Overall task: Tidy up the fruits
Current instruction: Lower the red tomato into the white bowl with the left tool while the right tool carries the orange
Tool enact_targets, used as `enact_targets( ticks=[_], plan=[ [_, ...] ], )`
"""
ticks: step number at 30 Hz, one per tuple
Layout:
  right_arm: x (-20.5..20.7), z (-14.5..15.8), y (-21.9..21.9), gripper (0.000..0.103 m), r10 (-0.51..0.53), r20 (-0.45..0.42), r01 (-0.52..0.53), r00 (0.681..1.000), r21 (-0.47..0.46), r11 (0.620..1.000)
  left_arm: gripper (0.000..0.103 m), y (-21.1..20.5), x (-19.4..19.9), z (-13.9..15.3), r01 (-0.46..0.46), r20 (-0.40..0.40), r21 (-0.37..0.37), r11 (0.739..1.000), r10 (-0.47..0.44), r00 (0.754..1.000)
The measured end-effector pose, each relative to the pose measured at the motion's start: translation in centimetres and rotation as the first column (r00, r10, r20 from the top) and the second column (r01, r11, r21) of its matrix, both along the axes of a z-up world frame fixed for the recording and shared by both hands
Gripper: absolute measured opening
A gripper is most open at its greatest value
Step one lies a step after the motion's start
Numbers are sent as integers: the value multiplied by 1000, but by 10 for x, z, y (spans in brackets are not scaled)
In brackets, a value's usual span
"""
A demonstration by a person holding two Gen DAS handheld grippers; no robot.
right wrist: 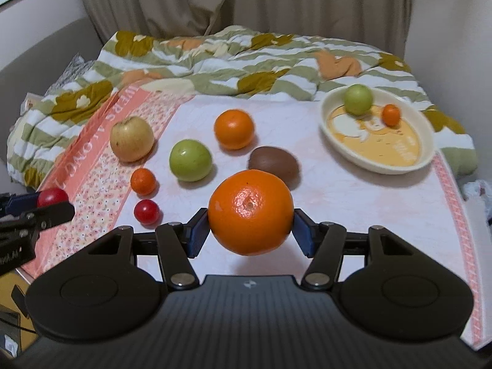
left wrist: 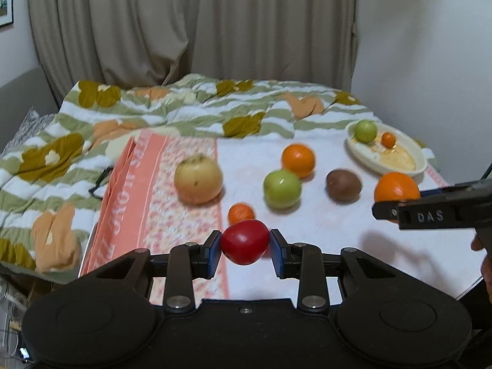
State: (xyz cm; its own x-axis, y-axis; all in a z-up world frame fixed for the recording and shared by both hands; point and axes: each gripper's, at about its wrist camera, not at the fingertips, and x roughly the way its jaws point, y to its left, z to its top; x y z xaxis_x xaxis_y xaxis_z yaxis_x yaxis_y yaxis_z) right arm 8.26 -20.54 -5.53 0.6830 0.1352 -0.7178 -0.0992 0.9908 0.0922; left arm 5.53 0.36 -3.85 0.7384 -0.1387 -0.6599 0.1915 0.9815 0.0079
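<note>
Both wrist views angled down, close; share fruit-strewn tablecloth [left wrist: 307,224], slightly blurred.

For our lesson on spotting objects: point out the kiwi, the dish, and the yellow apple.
kiwi [right wrist: 273,161], right wrist view, middle of its brown skin.
dish [right wrist: 384,166], right wrist view, its near cream rim.
yellow apple [left wrist: 198,180], left wrist view, centre of its front face.

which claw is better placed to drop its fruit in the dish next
Right, probably. The right claw holds the large orange, and the cream dish lies just ahead on its own side. The left claw, gripping the red fruit, sits farther across the table.
</note>
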Motion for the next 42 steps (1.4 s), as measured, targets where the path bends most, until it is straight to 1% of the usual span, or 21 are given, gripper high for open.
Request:
enact_targets(
  ticks=[5,10,13,20,24,29,37,42],
  plan=[
    [-14,23,-35,73,-20,30,20,999,3,1000,37,-25,0,23,7,40,-5,1000,-7,999],
    [-17,39,-75,73,-7,42,7,999,0,1000,37,-59,1,40,-22,62,-23,999,24,998],
    [-16,48,-104,73,8,68,-8,998,7,1000,37,-84,4,47,-43,73,-43,998,46,996],
    [4,58,-162,73,37,82,-36,996,-6,999,37,-136,23,53,-81,75,-77,994,87,993],
    [24,60,-189,73,54,84,-53,995,-10,999,37,-163,41,53,-96,71,-86,992,102,992],
    [52,56,-211,73,61,82,-60,995,-14,998,37,-194,73,49,-85,60,-78,993,90,994],
    [98,40,-233,73,27,59,-27,998,6,1000,37,-236,140,28,6,18,-57,998,-5,1000],
    [124,29,-242,73,-4,31,4,1000,-2,1000,37,-257,177,9,63,-21,-18,998,-63,998]
  ],
)
